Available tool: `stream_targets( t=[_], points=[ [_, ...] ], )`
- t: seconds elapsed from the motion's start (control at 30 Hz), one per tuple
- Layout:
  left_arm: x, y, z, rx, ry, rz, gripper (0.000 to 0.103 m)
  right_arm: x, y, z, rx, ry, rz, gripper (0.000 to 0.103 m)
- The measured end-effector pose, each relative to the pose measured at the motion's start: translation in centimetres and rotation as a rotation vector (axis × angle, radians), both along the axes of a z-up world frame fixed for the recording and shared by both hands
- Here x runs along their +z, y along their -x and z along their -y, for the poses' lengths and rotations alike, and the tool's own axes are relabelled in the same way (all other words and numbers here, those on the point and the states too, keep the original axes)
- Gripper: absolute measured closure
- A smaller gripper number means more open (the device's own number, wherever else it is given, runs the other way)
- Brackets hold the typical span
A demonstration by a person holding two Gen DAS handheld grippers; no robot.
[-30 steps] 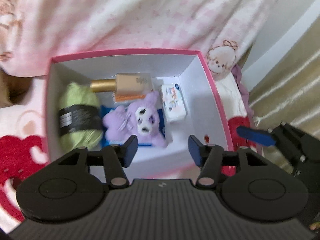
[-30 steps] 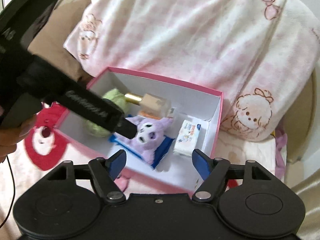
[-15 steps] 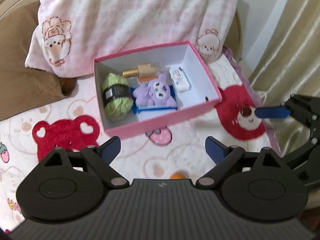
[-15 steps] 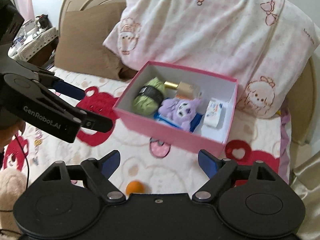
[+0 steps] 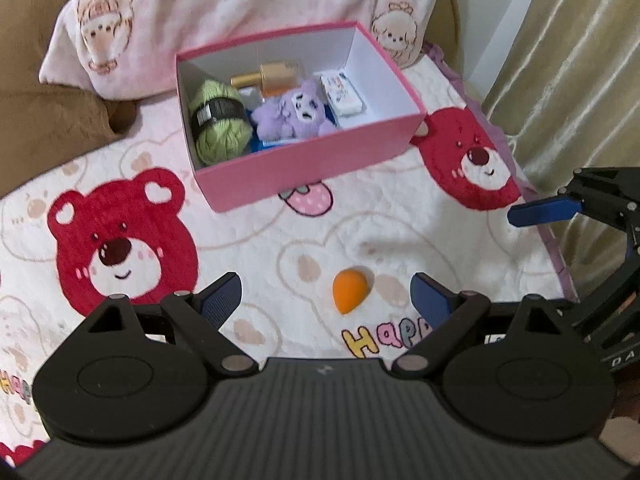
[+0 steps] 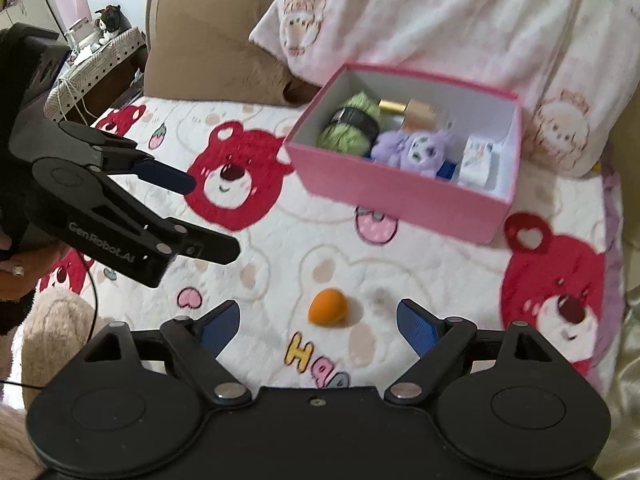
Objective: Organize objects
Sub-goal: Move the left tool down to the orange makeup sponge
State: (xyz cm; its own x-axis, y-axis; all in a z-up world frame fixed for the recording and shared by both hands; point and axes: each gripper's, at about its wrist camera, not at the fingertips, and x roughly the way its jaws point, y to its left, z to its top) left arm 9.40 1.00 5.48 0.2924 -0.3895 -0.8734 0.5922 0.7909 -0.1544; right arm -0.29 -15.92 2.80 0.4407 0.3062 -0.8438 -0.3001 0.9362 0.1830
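Note:
A pink box [image 5: 304, 168] [image 6: 396, 196] stands on the bear-print blanket. Inside lie a green yarn ball [image 5: 218, 122] [image 6: 352, 128], a purple plush [image 5: 294, 110] [image 6: 416, 148], a gold-capped bottle [image 5: 272, 74] [image 6: 412, 110] and a white packet [image 5: 344, 94] [image 6: 478, 158]. An orange teardrop sponge [image 5: 349, 290] [image 6: 328, 306] lies on the blanket, well in front of the box. My left gripper [image 5: 326, 300] hovers open just short of the sponge, nothing between its fingers. My right gripper [image 6: 318, 322] is open too, the sponge just ahead of its fingertips.
A pink-checked pillow [image 5: 240, 4] [image 6: 460, 16] leans behind the box, a brown pillow [image 5: 44, 120] [image 6: 216, 64] beside it. Gold curtains [image 5: 572, 60] hang at the right. A hand [image 6: 12, 264] holds the left gripper, seen in the right wrist view; a cluttered side table [image 6: 92, 52] stands beyond.
Both grippers have pulled back from the box and opened wider. The purple plush stays in the box, and the orange sponge has come into view on the blanket.

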Motion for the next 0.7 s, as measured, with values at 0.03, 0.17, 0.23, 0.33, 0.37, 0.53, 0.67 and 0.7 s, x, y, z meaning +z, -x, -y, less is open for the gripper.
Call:
stream_targets(
  t=[0.03, 0.17, 0.23, 0.33, 0.37, 0.53, 0.67, 0.7],
  points=[
    [-0.7, 0.1, -0.1, 0.004, 0.002, -0.004, 0.011, -0.6, 0.1, -0.1, -0.004, -0.001, -0.010, 0.014],
    [-3.0, 0.3, -0.5, 0.005, 0.014, 0.004, 0.011, -3.0, 0.6, -0.6, -0.008, -0.029, -0.009, 0.014],
    [-4.3, 0.4, -0.4, -0.002, 0.013, 0.026, 0.011, -4.5, 0.8, -1.2, 0.002, -0.017, 0.010, 0.015],
    [-6.4, 0.6, -0.2, -0.005, 0.014, 0.042, 0.011, -6.8, 1.0, -2.0, 0.012, 0.012, 0.061, 0.015],
    [-7.2, 0.6, -0.1, -0.002, 0.014, 0.043, 0.011, -7.6, 0.9, -2.2, 0.017, 0.018, 0.067, 0.015],
    [-11.1, 0.4, 0.7, -0.008, -0.001, 0.022, 0.013, -11.1, 0.7, -3.7, 0.049, 0.057, 0.139, 0.015],
    [-13.4, 0.1, 0.7, 0.001, 0.021, 0.014, 0.013, -13.0, 0.6, -4.7, 0.083, 0.089, 0.179, 0.015],
    [-13.7, 0.0, 0.7, 0.003, 0.028, 0.011, 0.013, -13.4, 0.5, -4.7, 0.082, 0.083, 0.182, 0.015]
  ],
)
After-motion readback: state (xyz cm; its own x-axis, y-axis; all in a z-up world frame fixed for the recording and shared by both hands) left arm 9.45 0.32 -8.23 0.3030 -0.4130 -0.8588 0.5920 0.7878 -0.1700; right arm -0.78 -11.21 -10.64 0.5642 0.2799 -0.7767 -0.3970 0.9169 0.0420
